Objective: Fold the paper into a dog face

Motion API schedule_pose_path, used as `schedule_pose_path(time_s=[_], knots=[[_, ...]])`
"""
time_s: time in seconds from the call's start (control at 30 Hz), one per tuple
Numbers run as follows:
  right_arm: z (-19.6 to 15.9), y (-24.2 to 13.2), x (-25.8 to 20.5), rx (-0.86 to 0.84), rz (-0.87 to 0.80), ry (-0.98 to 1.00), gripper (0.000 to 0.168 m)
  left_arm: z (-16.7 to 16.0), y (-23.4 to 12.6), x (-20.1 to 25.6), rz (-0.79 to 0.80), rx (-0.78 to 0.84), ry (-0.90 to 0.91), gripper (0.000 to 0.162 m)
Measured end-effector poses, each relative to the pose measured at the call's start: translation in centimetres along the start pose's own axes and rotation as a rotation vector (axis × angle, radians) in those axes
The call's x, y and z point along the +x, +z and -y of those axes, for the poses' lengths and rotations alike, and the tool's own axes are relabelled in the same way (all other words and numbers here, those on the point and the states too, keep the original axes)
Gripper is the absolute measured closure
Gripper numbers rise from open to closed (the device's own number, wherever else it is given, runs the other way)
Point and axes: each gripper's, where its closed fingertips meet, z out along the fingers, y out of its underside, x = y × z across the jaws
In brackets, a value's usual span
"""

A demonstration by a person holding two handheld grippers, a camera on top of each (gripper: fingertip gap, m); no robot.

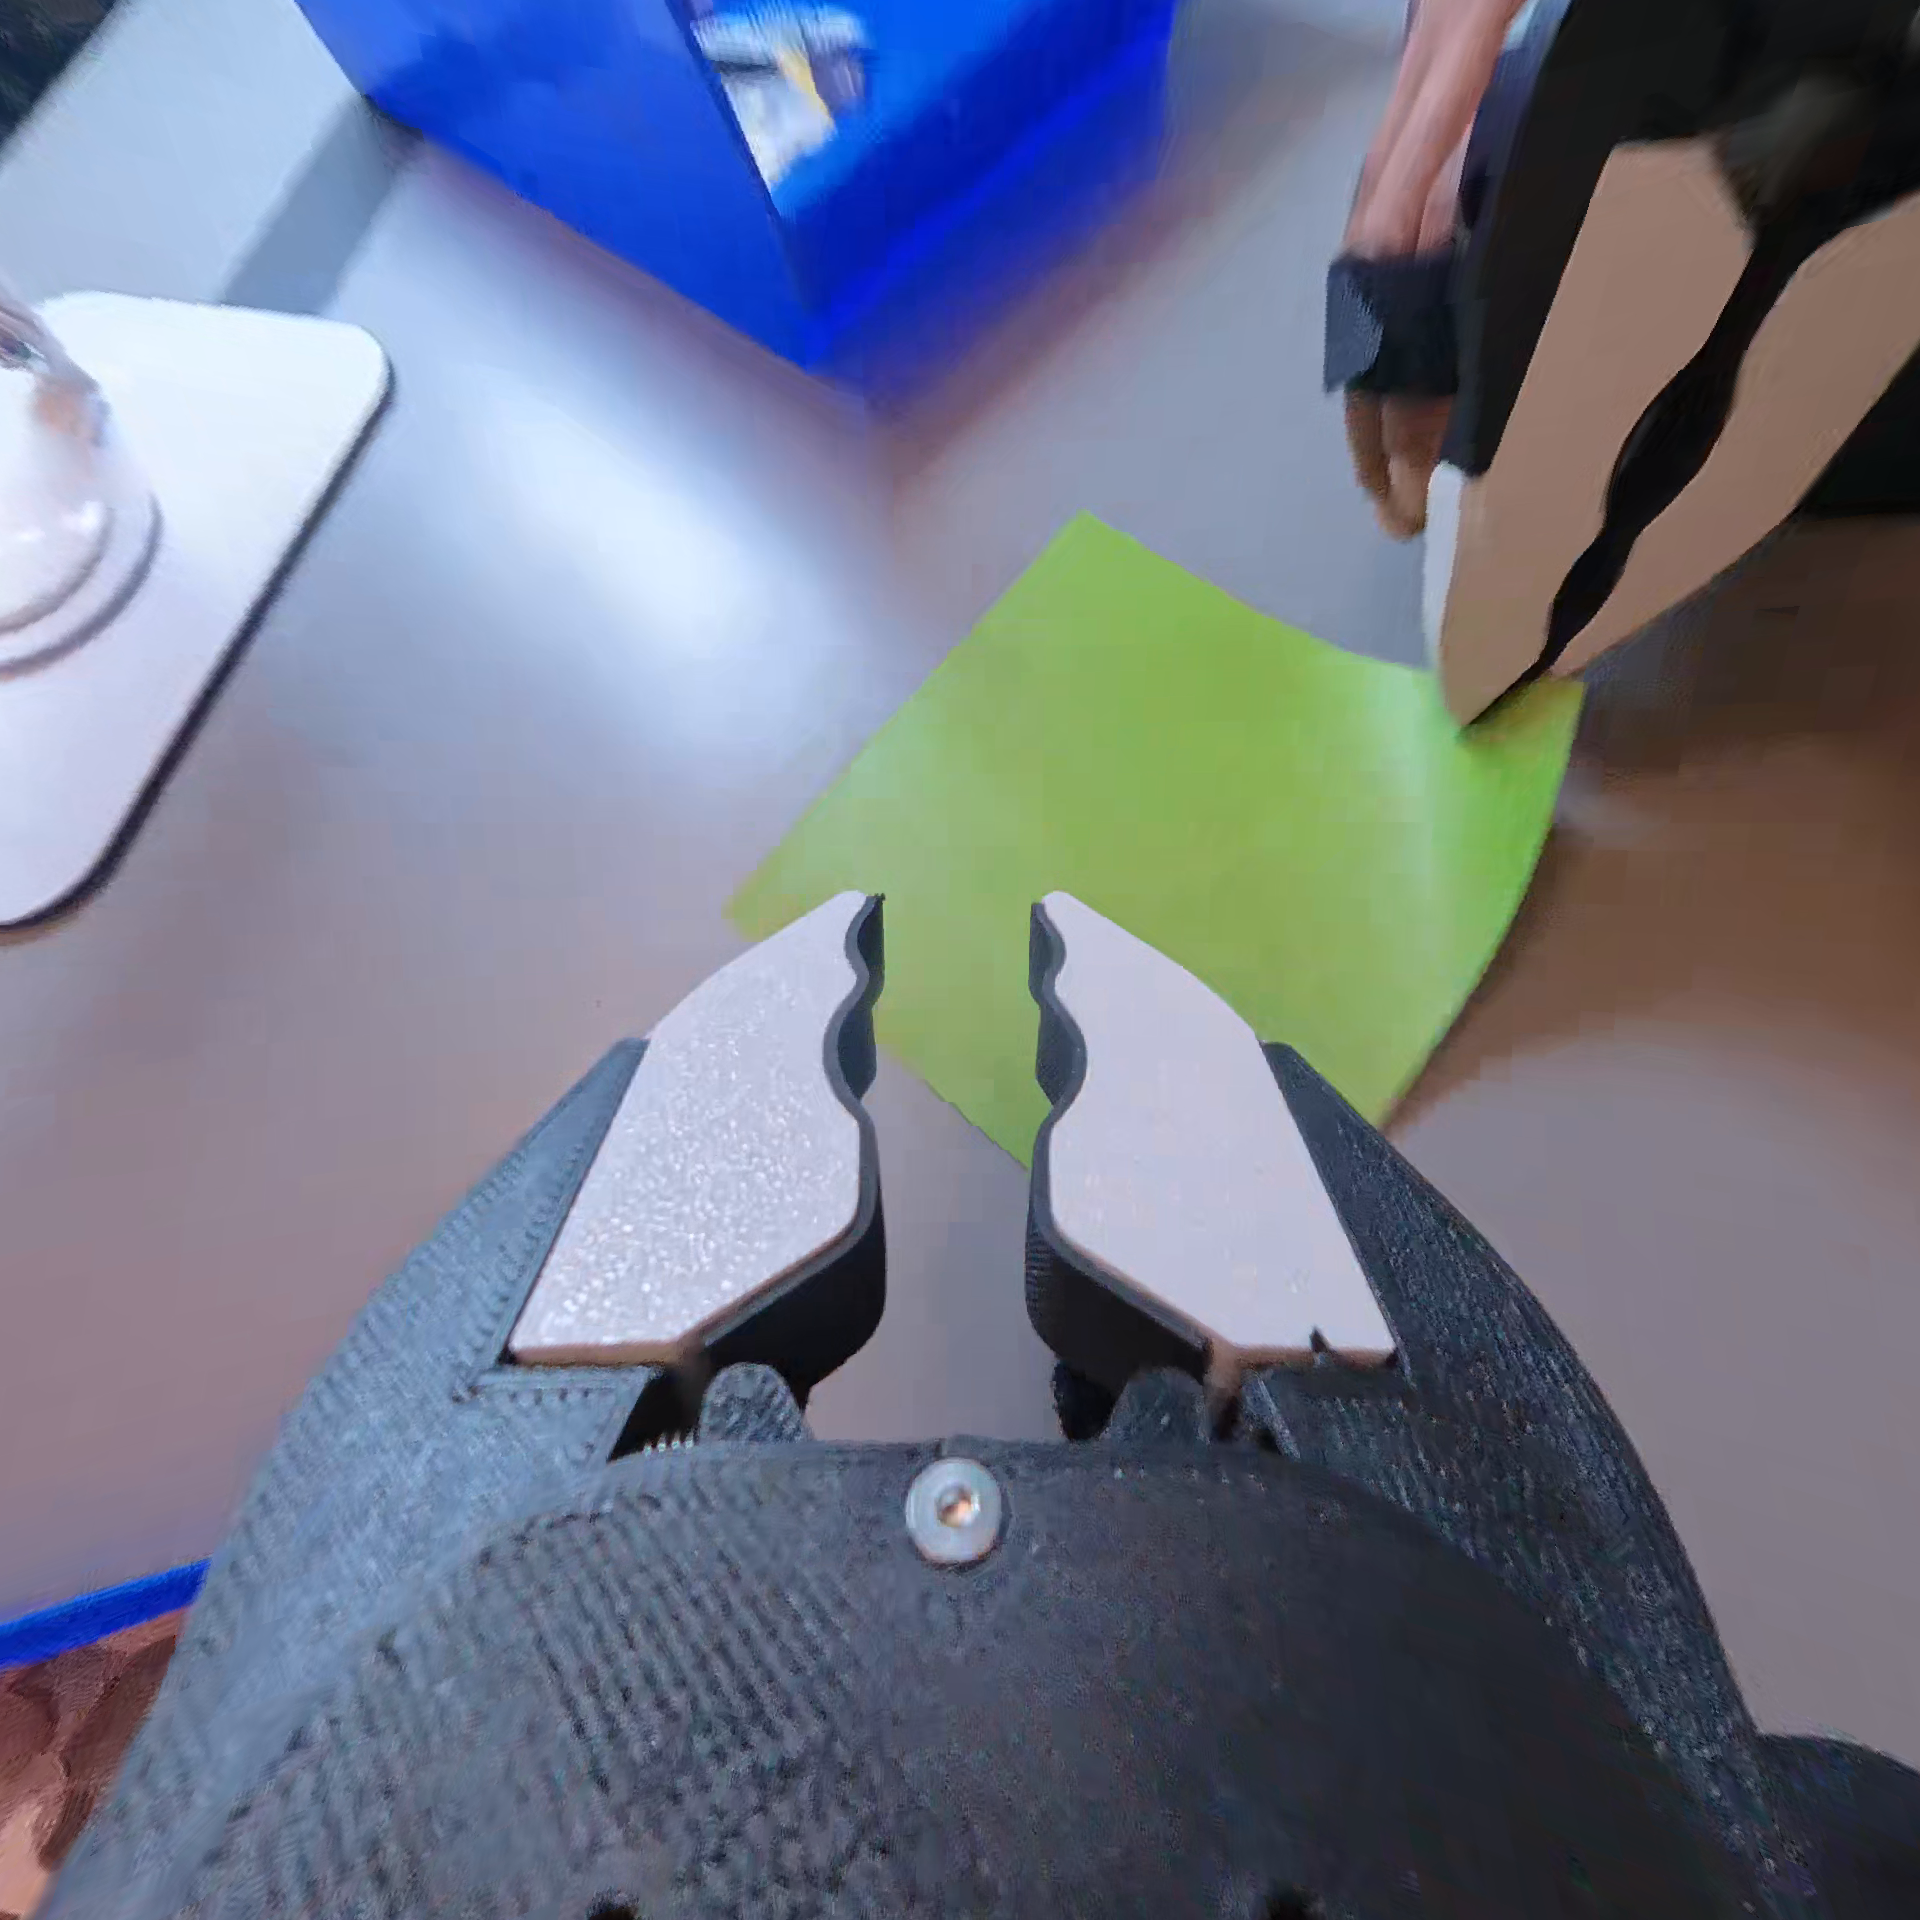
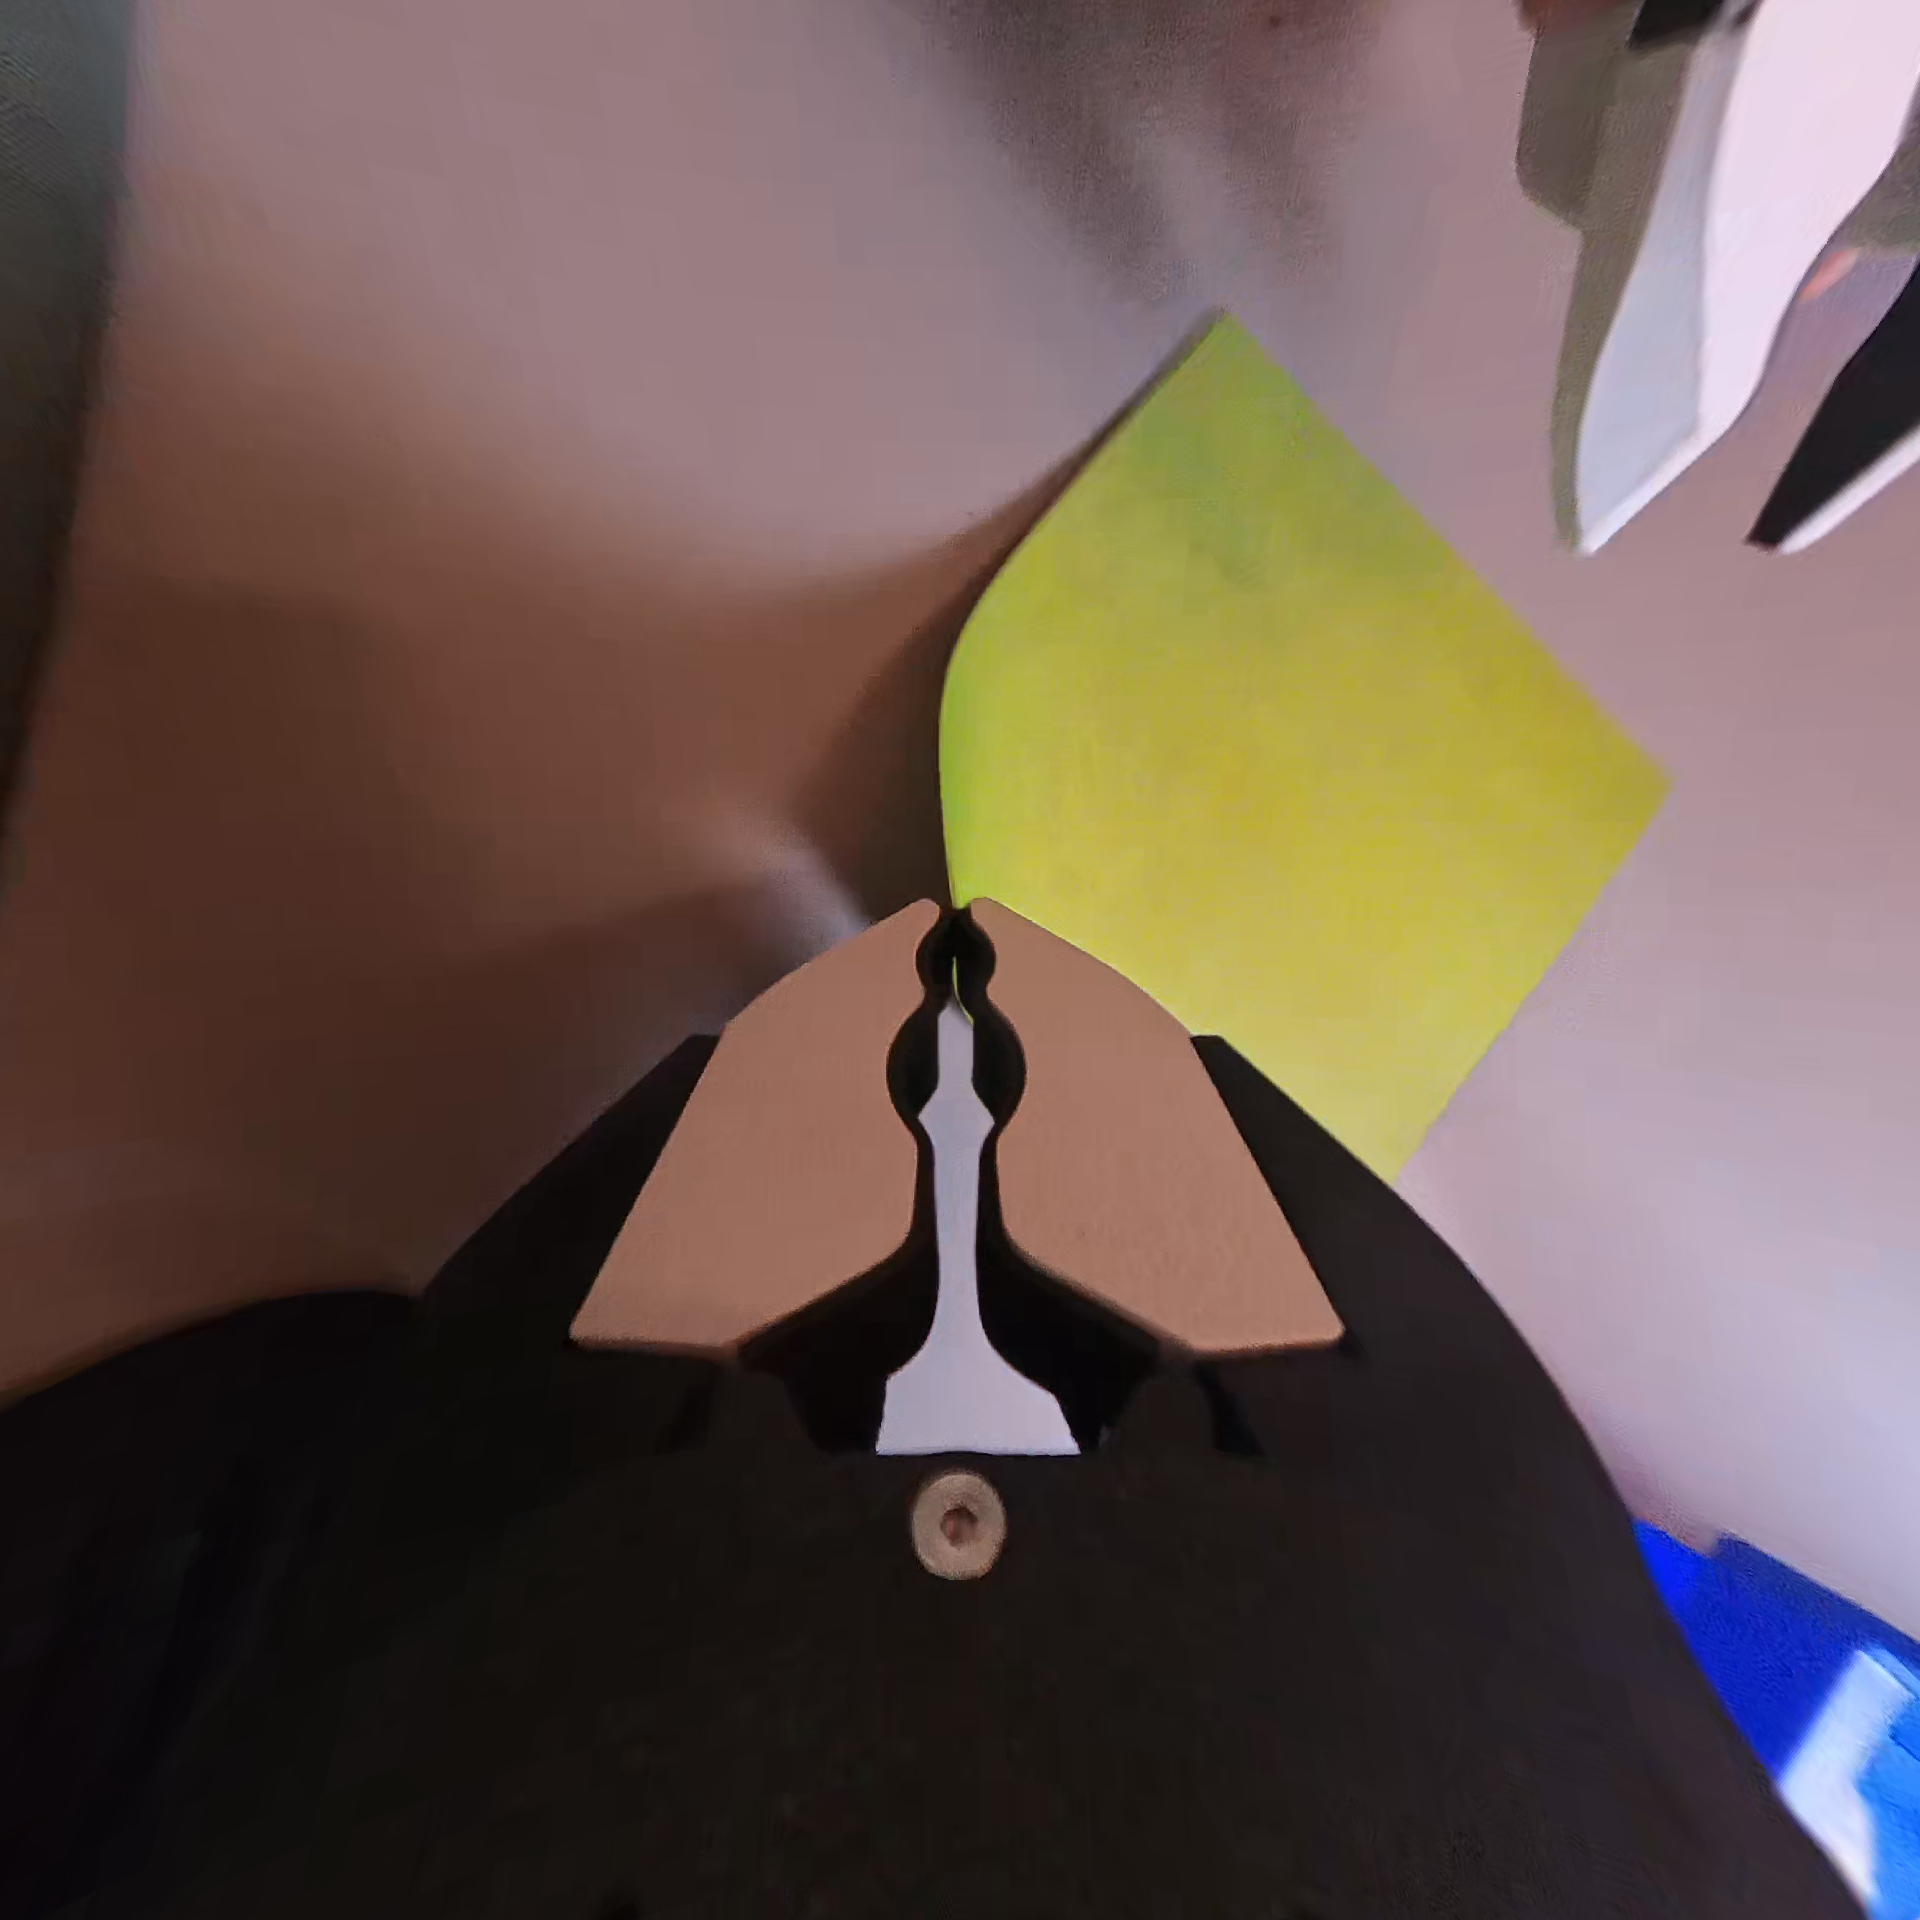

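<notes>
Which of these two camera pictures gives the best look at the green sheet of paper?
The left wrist view: the green paper lies sharp there, nearly whole, with only its near edge behind the open left gripper. It also shows the right gripper pinching the far corner. The right wrist view is blurred, and the paper looks yellower, one corner between that gripper's closed fingertips.

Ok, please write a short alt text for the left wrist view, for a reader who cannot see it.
The open left gripper hovers over the near corner of a green paper on a grey table. The right gripper pinches the far right corner. A blue box stands behind.
</notes>
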Motion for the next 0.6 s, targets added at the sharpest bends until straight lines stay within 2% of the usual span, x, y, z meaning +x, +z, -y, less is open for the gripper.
schedule_pose_path(time_s=[0.17,0.2,0.47,0.6], knots=[[1.1,0.2,-1.6,0.089,0.148,0.099,0.168,-4.3,2.6,1.3,-0.025,-0.252,0.05,0.152],[1.1,0.2,-1.8,0.093,0.164,0.113,0.168,-4.1,2.4,1.6,-0.043,-0.241,0.036,0.157],[1.4,-0.3,-2.6,0.139,0.245,0.174,0.168,-5.1,1.6,1.9,-0.071,-0.301,0.015,0.151],[2.4,-1.1,-3.4,0.206,0.303,0.169,0.168,-4.6,2.2,2.9,-0.119,-0.275,0.03,0.162]])
